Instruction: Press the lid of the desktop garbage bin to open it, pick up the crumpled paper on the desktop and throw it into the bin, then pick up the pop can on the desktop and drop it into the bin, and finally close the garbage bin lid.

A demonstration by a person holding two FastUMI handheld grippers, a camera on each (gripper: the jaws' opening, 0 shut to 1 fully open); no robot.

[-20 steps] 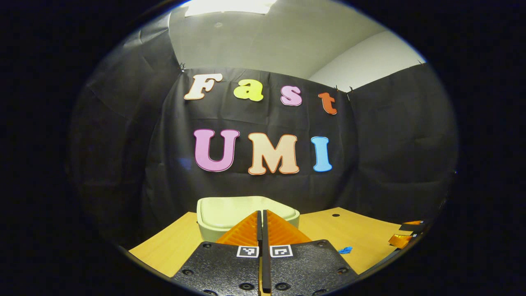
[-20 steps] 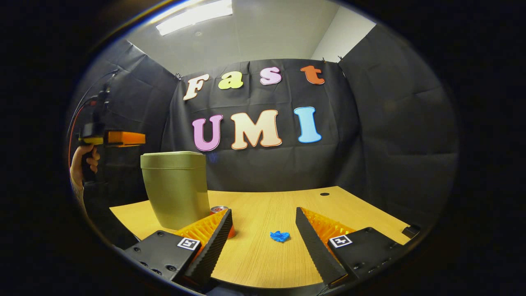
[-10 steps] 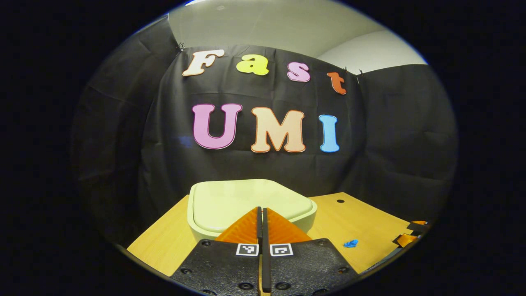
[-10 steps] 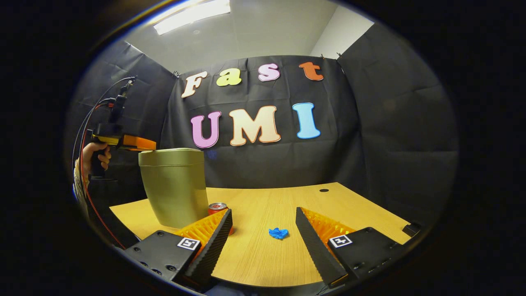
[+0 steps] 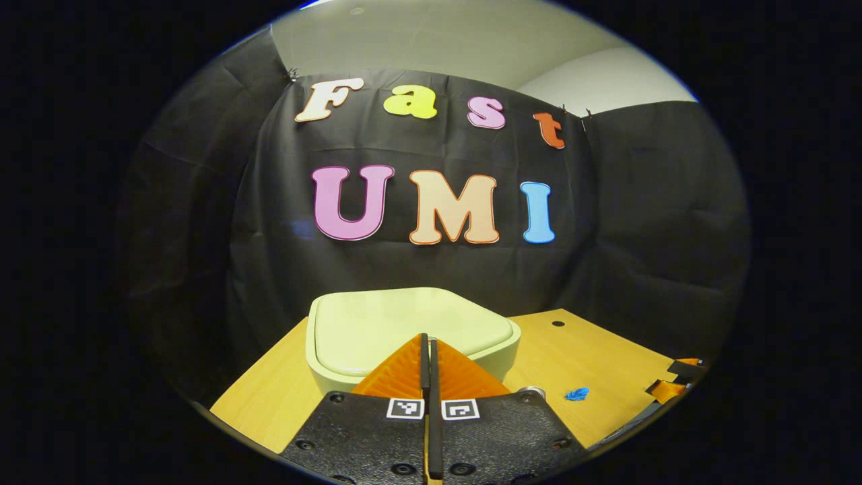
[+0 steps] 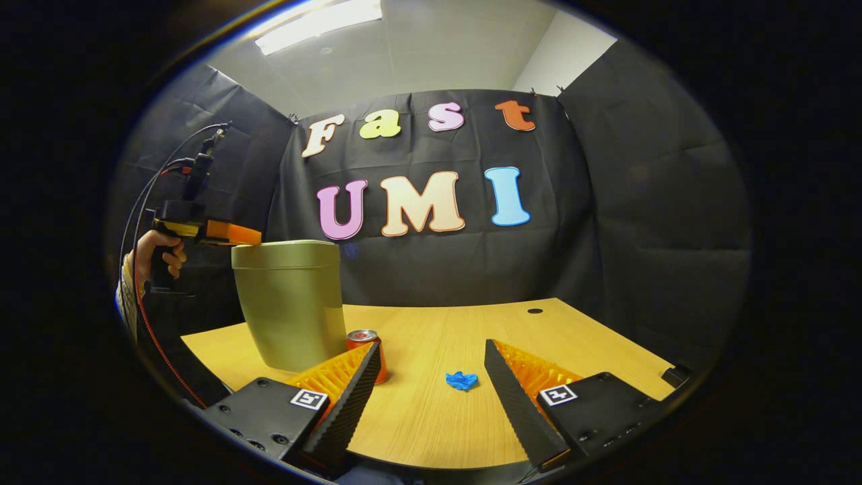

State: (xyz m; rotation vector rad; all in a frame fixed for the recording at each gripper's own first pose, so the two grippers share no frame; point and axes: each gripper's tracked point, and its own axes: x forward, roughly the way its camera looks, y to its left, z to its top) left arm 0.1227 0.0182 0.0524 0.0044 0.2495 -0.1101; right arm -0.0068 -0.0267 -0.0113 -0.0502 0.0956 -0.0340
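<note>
Left gripper, fingers pressed together into one blunt tip, rests on the pale green plastic bin's lid to press it (lid not yet open). Right gripper waits wide apart over the wooden desk, framing the blue crumpled paper; the red pop can stands beside the bin.

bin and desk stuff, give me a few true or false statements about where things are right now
1. The bin has its lid down. True.
2. The left gripper is open wide. False: its fingers are together, over the lid.
3. The pop can stands upright beside the bin. True.
4. The crumpled paper is in the right gripper. False: it lies on the desk, between the open fingers.
5. The pop can lies tipped over. False: upright.
</note>
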